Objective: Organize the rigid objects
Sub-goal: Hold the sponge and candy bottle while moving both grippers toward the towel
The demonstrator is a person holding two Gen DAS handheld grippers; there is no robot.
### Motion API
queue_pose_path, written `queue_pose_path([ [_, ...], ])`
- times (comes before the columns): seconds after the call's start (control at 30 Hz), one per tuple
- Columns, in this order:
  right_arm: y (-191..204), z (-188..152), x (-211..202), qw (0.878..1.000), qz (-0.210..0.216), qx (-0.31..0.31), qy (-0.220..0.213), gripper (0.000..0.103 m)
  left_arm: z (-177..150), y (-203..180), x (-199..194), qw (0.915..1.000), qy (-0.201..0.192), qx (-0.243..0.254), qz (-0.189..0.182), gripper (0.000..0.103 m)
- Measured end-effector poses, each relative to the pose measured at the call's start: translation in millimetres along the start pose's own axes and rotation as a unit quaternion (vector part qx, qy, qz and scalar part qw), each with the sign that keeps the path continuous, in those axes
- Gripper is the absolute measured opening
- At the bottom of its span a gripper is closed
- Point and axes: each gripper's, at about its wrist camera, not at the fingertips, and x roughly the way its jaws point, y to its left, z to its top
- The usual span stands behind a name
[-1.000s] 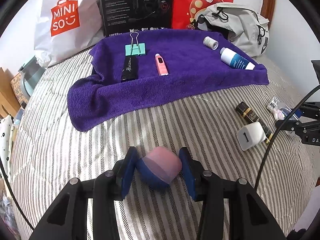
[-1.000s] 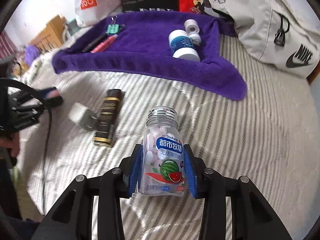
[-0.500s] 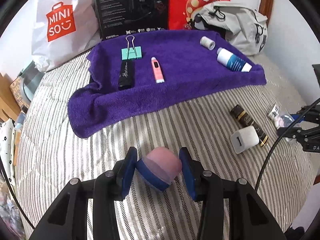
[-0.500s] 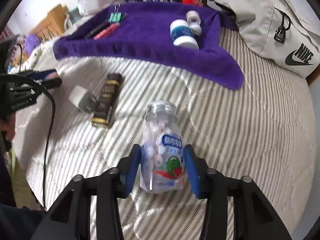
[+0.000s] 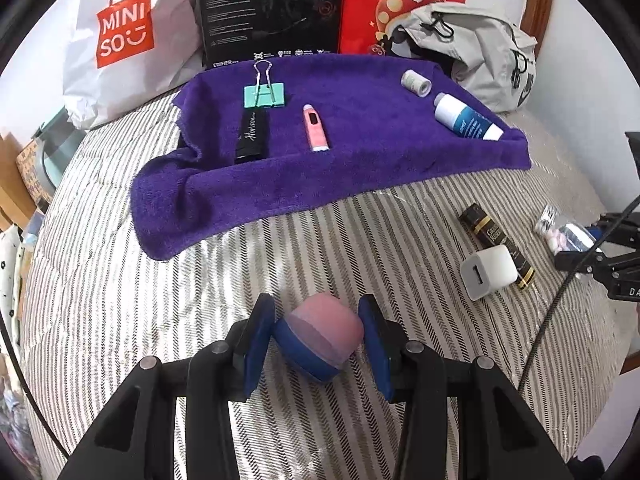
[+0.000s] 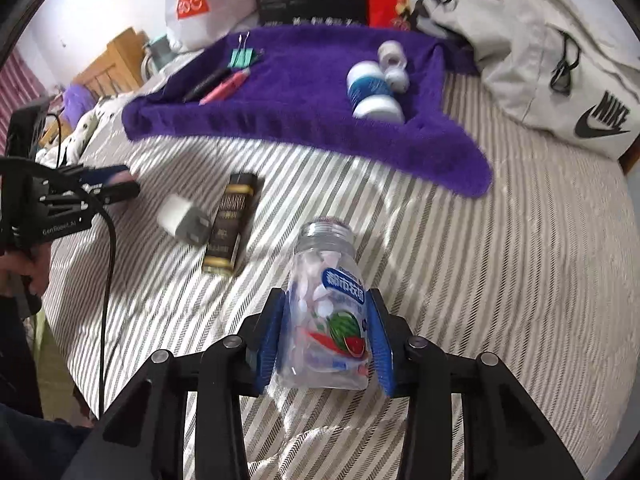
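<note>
Pink-and-blue egg-shaped item (image 5: 322, 338) clamped between left tongs (image 5: 320, 344); clear candy bottle (image 6: 326, 312), watermelon label, tilted, gripped by right tongs (image 6: 326, 336) above striped bed (image 6: 500, 280).

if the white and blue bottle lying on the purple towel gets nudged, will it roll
Probably a little: the white and blue bottle lies on its side and looks round. The plush purple towel would likely damp it quickly. The small white roll lying beside it may get bumped.

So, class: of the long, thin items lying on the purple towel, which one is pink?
The pink pen-shaped tube, lying in the middle of the purple towel. Its neighbour to the left, the black tube with script lettering, is dark, below the teal binder clip.
</note>
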Motion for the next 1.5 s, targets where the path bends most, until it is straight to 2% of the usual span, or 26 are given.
queue_pose_path([
  [0.1, 0, 6, -1, 1.000, 0.008, 0.000, -0.001, 0.040, 3, 4, -2, 1.0000, -0.001, -0.003, 0.004, 0.042],
  [0.27, -1, 4, 16, 0.999, -0.010, -0.006, 0.037, 0.040, 9, 4, -2, 1.0000, -0.003, -0.004, -0.003, 0.042],
  [0.33, 3, 2, 14, 0.999, -0.020, -0.016, 0.047, 0.044, 9, 0, 1, 1.0000, 0.000, 0.004, 0.000, 0.042],
  [0.4, 6, -1, 12, 0.997, -0.037, -0.029, 0.056, 0.054, 8, -2, 2, 1.0000, 0.003, 0.006, -0.003, 0.042],
  [0.47, 8, -2, 12, 0.996, -0.055, -0.043, 0.062, 0.056, 7, -4, 3, 0.9999, 0.004, 0.009, -0.004, 0.042],
  [0.57, 9, -4, 14, 0.996, -0.053, -0.049, 0.058, 0.054, 6, -6, 3, 0.9999, 0.003, 0.008, -0.007, 0.042],
  [0.63, 11, -6, 13, 0.997, -0.041, -0.048, 0.044, 0.041, 5, -6, 5, 0.9999, 0.004, 0.006, -0.010, 0.042],
  [0.67, 12, -7, 13, 0.997, -0.042, -0.049, 0.036, 0.040, 4, -7, 6, 0.9999, 0.005, 0.005, -0.011, 0.042],
  [0.73, 13, -8, 12, 0.998, -0.044, -0.046, 0.028, 0.040, 2, -8, 8, 0.9999, 0.006, 0.006, -0.009, 0.042],
  [0.93, 0, -10, 3, 1.000, -0.001, 0.005, 0.006, 0.040, 3, -5, 5, 0.9999, 0.005, 0.003, -0.009, 0.042],
  [1.13, 1, -4, -8, 1.000, 0.023, 0.016, -0.010, 0.040, 6, 3, -2, 0.9999, -0.002, -0.006, -0.012, 0.042],
  [1.33, -3, -3, 7, 1.000, 0.012, 0.016, 0.023, 0.041, 13, 2, -4, 1.0000, -0.005, -0.003, -0.008, 0.042],
  [1.5, 1, -1, 9, 1.000, 0.000, 0.006, 0.009, 0.040, 16, -2, -1, 1.0000, -0.002, 0.001, -0.009, 0.042],
])
